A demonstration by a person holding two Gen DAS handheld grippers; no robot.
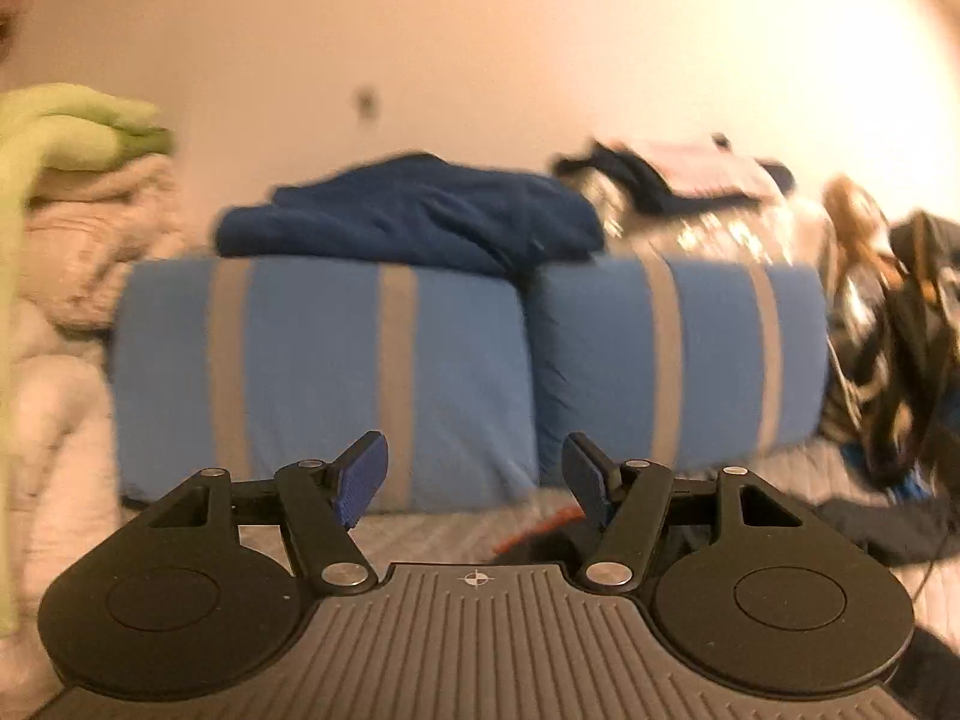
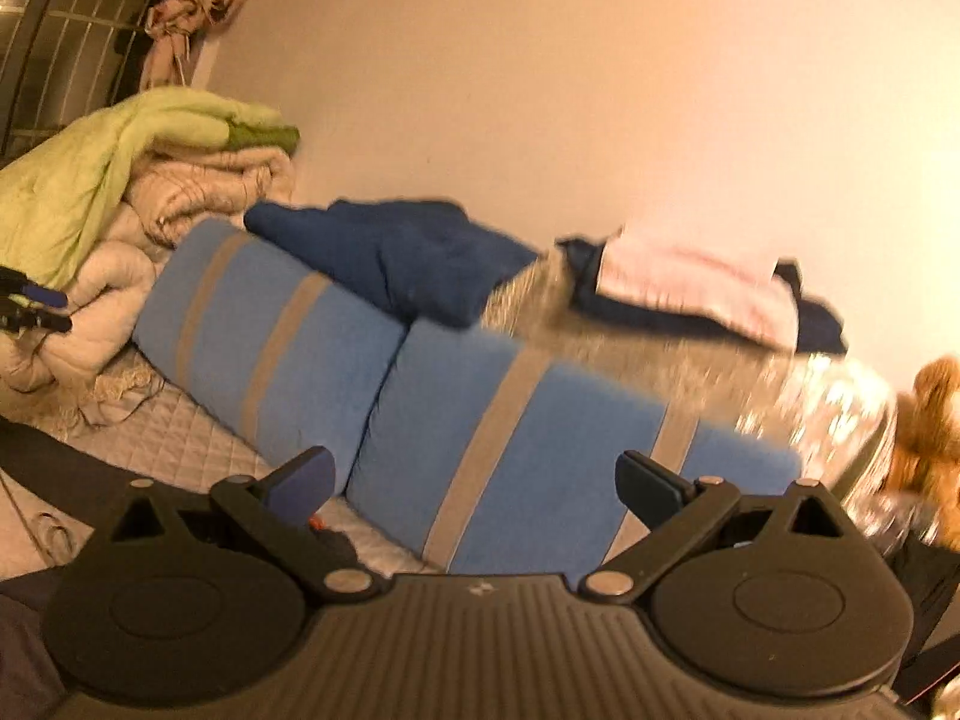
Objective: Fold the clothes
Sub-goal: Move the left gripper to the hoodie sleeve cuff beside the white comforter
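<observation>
Two grippers here, and both are empty: the left gripper (image 1: 474,480) has its blue-padded fingers spread with a clear gap, and the right gripper (image 2: 474,483) is spread even wider, nothing pinched in either. Both hang above the quilted bed cover (image 2: 198,438), pointing at the wall (image 1: 480,30). Count of stuff: two blue pillows with grey stripes, the left pillow (image 1: 318,372) and the right pillow (image 1: 678,360), standing side by side and touching along their inner edges. One dark blue garment (image 1: 414,216) lies crumpled on top of them, mostly on the left one, well beyond the fingers. Further right there's one pink garment (image 2: 696,282) lying on a dark navy piece (image 2: 816,318), both on top of a shiny plastic-wrapped bundle (image 2: 780,390). Off to the left is one green blanket (image 2: 90,174) stacked on a cream comforter (image 2: 198,186). A fuzzy brown plush thing (image 2: 930,420) sits at the far right, and the left wrist view shows a messy heap of dark clothes (image 1: 900,360) there too. Something dark with an orange bit (image 1: 540,528) lies on the bed between the left fingers; too blurry to say what. A curtain (image 2: 186,6) hangs top left by the window bars.
</observation>
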